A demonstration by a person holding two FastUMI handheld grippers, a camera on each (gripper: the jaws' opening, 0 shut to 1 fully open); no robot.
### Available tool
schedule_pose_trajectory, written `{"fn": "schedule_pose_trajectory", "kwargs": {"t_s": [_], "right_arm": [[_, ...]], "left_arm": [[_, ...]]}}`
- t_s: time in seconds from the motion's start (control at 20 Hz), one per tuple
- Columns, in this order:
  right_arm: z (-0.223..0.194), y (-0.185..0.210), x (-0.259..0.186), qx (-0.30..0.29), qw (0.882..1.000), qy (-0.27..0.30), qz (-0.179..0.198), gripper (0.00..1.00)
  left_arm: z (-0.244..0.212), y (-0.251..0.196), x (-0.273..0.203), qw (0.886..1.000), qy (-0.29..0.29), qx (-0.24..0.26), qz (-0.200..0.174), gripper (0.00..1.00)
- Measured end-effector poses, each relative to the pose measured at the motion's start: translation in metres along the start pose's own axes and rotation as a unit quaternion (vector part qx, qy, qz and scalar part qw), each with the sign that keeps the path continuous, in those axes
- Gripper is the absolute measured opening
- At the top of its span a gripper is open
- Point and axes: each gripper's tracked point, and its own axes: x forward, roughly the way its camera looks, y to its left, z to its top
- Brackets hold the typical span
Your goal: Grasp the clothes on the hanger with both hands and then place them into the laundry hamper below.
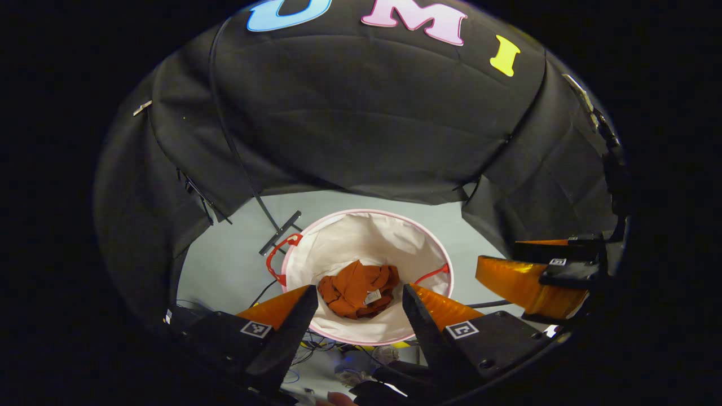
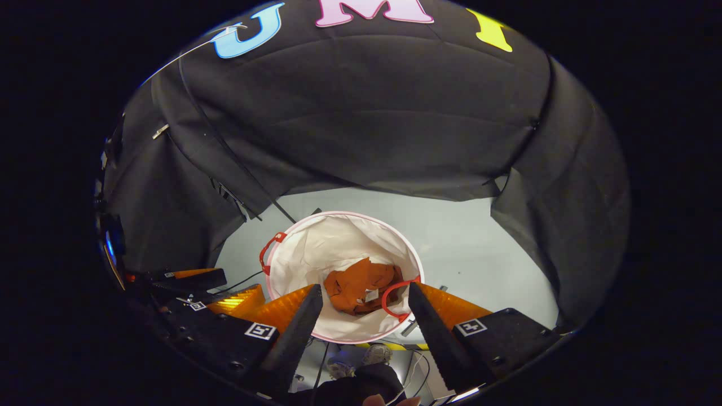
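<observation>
Your left gripper (image 1: 358, 301) and right gripper (image 2: 365, 300) hang spread and empty above the white laundry hamper (image 1: 361, 231), rust-orange garment (image 1: 358, 288) crumpled inside, black cable (image 1: 237, 158) alongside.

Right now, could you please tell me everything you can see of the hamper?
The hamper is a round, soft-sided tub, seemingly fabric, with a white lining and a thin pink rim. Two red loop handles sit on opposite sides of the rim. It stands upright and open on the pale grey floor, below both grippers. A crumpled rust-orange garment with a small white tag lies at its bottom.
</observation>
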Motion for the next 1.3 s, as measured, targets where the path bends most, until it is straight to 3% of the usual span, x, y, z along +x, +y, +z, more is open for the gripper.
{"fn": "schedule_pose_trajectory", "kwargs": {"t_s": [0.15, 0.4, 0.75, 1.0, 1.3], "right_arm": [[0.019, 0.001, -0.032, -0.025, 0.998, -0.053, -0.018, 0.99], [0.047, 0.023, -0.090, 0.006, 0.994, -0.111, -0.006, 1.00], [0.099, 0.043, -0.195, 0.002, 0.973, -0.229, -0.004, 0.99], [0.139, 0.059, -0.279, 0.015, 0.951, -0.308, 0.005, 0.99], [0.172, 0.062, -0.382, 0.005, 0.910, -0.414, -0.022, 0.99]], "left_arm": [[0.012, 0.003, -0.033, 0.999, -0.032, 0.003, 0.002, 0.96], [0.037, 0.016, -0.093, 0.994, -0.099, 0.033, 0.031, 0.96], [0.088, 0.011, -0.198, 0.975, -0.218, 0.042, 0.032, 0.96], [0.119, 0.007, -0.281, 0.953, -0.299, 0.043, 0.026, 0.95], [0.142, -0.004, -0.371, 0.919, -0.390, 0.051, 0.017, 0.95]]}}
